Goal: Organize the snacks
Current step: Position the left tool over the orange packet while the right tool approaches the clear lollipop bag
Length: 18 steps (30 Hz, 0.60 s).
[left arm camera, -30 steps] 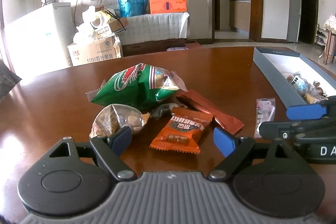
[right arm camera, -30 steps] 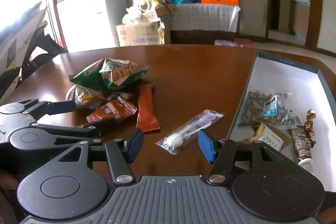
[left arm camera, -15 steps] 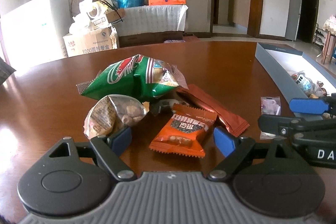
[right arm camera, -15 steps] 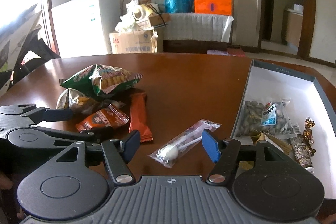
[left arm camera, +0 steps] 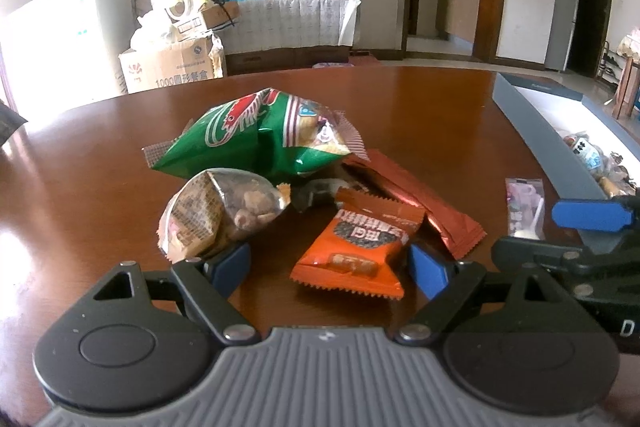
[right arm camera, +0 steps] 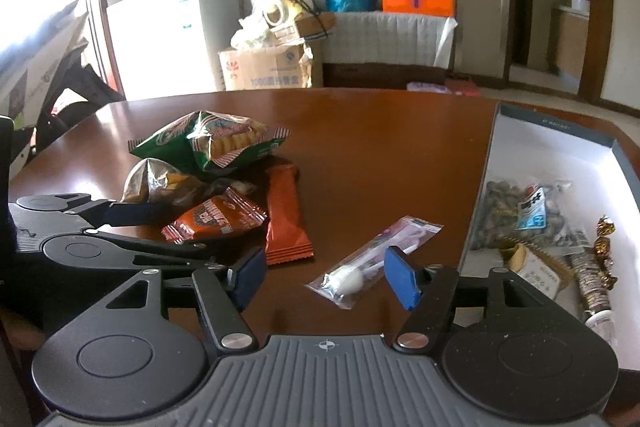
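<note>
L gripper (left arm camera: pixel 330 263), left wrist view: jaws wide apart, nothing gripped; orange snack pack (left arm camera: pixel 356 247) lies between pads on table (left arm camera: pixel 420 107), nut bag (left arm camera: pixel 218 213) at L pad. R gripper (right arm camera: pixel 326 277), right wrist view: jaws apart, empty; clear lollipop sachet (right arm camera: pixel 374 259) between pads, untouched; box (right arm camera: pixel 560 147) w/ snacks to right.

Bare table (right arm camera: pixel 380 147) between snack pile (right arm camera: pixel 208 179) and box (right arm camera: pixel 480 187), lollipop packet (right arm camera: pixel 372 259) crossing it

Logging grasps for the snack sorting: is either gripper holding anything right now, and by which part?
Nothing is held. The left gripper stands open around the small orange snack packet; the right gripper stands open around the clear-wrapped lollipop.
</note>
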Motion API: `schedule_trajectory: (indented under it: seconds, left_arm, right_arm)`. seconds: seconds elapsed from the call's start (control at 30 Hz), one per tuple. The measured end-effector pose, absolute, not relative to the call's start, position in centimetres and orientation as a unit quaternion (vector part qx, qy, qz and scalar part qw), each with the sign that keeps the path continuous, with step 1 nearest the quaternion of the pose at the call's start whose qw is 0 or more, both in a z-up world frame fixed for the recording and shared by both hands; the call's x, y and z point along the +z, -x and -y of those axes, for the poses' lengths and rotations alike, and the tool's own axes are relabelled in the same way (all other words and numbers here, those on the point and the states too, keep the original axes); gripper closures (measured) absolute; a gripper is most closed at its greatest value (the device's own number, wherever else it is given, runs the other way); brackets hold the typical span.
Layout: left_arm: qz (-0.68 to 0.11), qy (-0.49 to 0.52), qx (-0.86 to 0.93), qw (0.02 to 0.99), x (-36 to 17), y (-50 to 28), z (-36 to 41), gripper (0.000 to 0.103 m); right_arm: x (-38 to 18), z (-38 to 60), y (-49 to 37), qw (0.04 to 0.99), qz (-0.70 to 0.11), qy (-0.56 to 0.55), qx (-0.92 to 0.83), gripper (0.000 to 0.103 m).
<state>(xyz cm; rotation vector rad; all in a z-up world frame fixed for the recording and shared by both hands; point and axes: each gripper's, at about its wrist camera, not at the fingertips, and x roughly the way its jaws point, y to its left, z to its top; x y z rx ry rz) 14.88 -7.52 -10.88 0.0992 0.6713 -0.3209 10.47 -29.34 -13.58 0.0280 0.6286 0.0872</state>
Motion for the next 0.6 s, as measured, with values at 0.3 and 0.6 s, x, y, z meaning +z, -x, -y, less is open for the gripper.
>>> schedule_trajectory:
  seconds: [0.3,0.6]
  left_arm:
    - [-0.330,-0.046,-0.142,0.932,-11.1,-15.8,6.5,0.017]
    - [-0.327,-0.049,-0.159,0.930,-11.3,-15.9,6.2,0.017]
  right_arm:
    - [-14.4,28.1,-11.5,0.950,-0.312,-0.010,-0.030,0.038]
    - [-15.0,29.1,-11.8,0.937,-0.342,0.059,-0.045,0.042]
